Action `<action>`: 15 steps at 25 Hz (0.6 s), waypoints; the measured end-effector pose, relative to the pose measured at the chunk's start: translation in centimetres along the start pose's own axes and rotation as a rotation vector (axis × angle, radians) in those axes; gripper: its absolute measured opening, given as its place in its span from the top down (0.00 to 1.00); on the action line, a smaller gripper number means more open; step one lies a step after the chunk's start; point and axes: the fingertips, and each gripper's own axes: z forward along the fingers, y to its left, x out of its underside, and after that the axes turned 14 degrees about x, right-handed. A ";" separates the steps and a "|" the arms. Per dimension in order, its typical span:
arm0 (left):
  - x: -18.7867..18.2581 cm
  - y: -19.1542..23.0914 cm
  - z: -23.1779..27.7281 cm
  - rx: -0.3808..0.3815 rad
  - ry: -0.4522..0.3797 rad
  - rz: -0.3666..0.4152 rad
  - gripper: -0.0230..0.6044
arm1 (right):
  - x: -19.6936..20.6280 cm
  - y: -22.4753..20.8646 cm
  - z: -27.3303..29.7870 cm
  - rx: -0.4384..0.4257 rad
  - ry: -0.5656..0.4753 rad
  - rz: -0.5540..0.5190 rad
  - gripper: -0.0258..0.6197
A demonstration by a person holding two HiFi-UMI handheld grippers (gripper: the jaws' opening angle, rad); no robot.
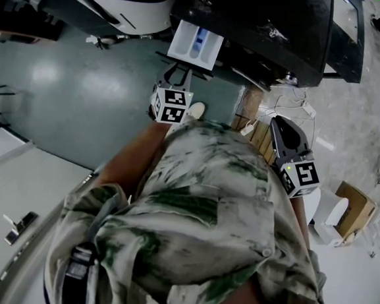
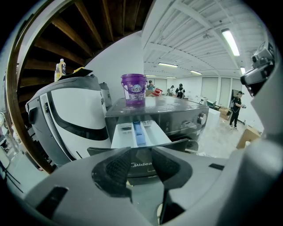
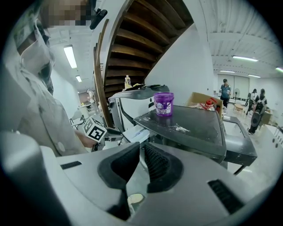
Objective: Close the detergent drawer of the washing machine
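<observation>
**Item: detergent drawer** (image 2: 140, 132). White tray with a blue middle compartment and a dark front panel.

- **Position:** pulled well out from the upper left of the washing machine (image 2: 185, 115), a dark-cased front-loader with a round knob on its panel.
- **Handling (judged):** light, stiff plastic running on slides. It should go in with a steady, level push and little force. The front panel looks smooth and may be slippery under a pad.
- **Where to take it (judged):** the middle of the front panel, pressed square-on. No grip seems needed, and a push at one corner might skew the tray and make it bind.

**Left claw** (image 2: 143, 167). Jaws spread wide and holding nothing. It is aimed at the drawer, whose front panel shows in the gap between them. Whether a pad touches the panel cannot be told.

**Right claw** (image 3: 140, 159). Jaws drawn together with nothing between them. It is held well off to the right of the machine, apart from the drawer.

**Surroundings**
- Purple bucket (image 2: 134, 89), upright on the machine's top.
- White machine (image 2: 75, 114), just beside the washing machine on its left, with a bottle (image 2: 60, 69) on top.
- Wooden staircase (image 2: 88, 26), overhead.
- Grey-green floor (image 1: 69, 98).
- Cardboard box (image 1: 353, 209), open, on the floor to the right.
- People (image 2: 236, 108), standing far back in the room.
</observation>
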 end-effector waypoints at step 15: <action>-0.9 0.5 0.8 0.001 -0.012 0.004 0.71 | 0.1 -0.3 -0.6 0.037 0.000 0.011 0.87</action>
